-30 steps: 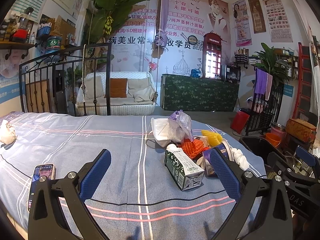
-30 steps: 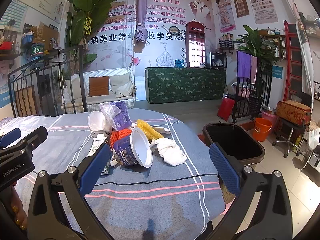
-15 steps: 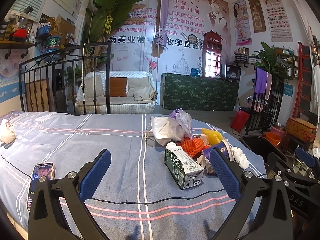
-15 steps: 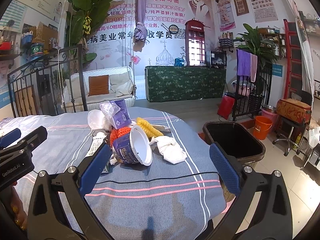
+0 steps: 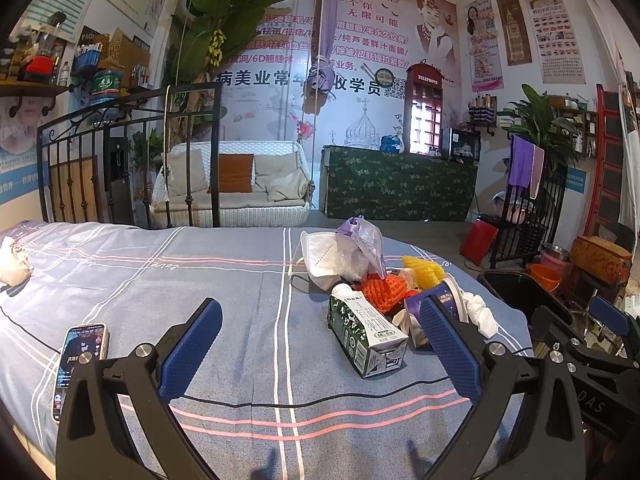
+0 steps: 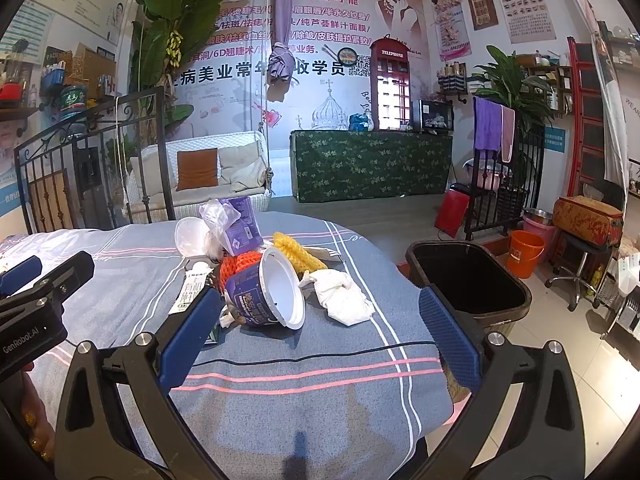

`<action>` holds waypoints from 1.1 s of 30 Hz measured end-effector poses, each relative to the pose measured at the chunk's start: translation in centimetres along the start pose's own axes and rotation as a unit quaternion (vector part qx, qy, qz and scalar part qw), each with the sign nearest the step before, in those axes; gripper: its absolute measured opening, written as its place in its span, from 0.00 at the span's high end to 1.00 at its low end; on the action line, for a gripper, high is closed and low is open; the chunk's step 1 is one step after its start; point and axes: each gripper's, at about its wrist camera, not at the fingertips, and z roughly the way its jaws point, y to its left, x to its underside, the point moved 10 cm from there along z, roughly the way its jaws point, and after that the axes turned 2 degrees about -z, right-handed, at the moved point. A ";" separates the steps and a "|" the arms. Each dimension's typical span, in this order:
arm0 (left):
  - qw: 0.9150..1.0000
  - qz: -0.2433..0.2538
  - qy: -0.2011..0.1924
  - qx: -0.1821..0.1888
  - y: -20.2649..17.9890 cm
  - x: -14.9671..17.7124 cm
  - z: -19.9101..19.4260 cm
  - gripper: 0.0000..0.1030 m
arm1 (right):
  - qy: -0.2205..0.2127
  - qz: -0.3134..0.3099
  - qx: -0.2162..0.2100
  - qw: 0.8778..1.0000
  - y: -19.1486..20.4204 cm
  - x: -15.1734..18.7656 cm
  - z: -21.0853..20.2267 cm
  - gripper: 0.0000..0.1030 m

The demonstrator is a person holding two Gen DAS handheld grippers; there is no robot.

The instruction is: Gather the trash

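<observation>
A pile of trash lies near the right end of a grey striped bed (image 5: 224, 280). It holds a green milk carton (image 5: 366, 334), a purple noodle cup (image 6: 266, 292) on its side, orange foam netting (image 5: 382, 292), yellow foam netting (image 6: 296, 254), a crumpled white tissue (image 6: 342, 294), a white face mask (image 5: 320, 258) and a plastic bag (image 6: 230, 224). A dark empty bin (image 6: 468, 280) stands on the floor just right of the bed. My left gripper (image 5: 320, 344) is open, short of the carton. My right gripper (image 6: 318, 332) is open, low before the cup.
A phone (image 5: 78, 360) lies on the bed at the near left. A crumpled cloth (image 5: 14, 262) rests at the far left edge. Black iron bed rails (image 5: 120, 160) rise behind. An orange bucket (image 6: 526, 252), a red box (image 6: 452, 214) and a stool (image 6: 580, 264) stand beyond the bin.
Both grippers have edged slightly forward toward the trash pile, so it sits a little lower and nearer in each view. Nothing was taken hold of.
</observation>
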 end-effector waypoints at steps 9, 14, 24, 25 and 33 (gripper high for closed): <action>1.000 0.000 0.000 0.001 0.0 0.0 0.0 0.05 | 0.001 -0.001 0.000 1.000 0.1 0.1 0.1 0.05; 1.000 0.001 0.002 0.001 -0.2 0.2 0.1 0.05 | 0.003 -0.001 -0.001 1.000 0.2 0.2 0.4 0.05; 1.000 0.001 0.005 0.000 -0.3 0.5 0.2 0.05 | 0.007 -0.002 -0.002 1.000 0.4 0.4 0.7 0.05; 1.000 0.002 0.006 0.000 -0.3 0.5 0.2 0.05 | 0.007 -0.002 -0.002 1.000 0.4 0.3 0.7 0.05; 1.000 0.002 0.012 -0.001 -0.4 0.9 0.6 0.05 | 0.012 -0.002 -0.004 1.000 0.6 0.6 1.1 0.05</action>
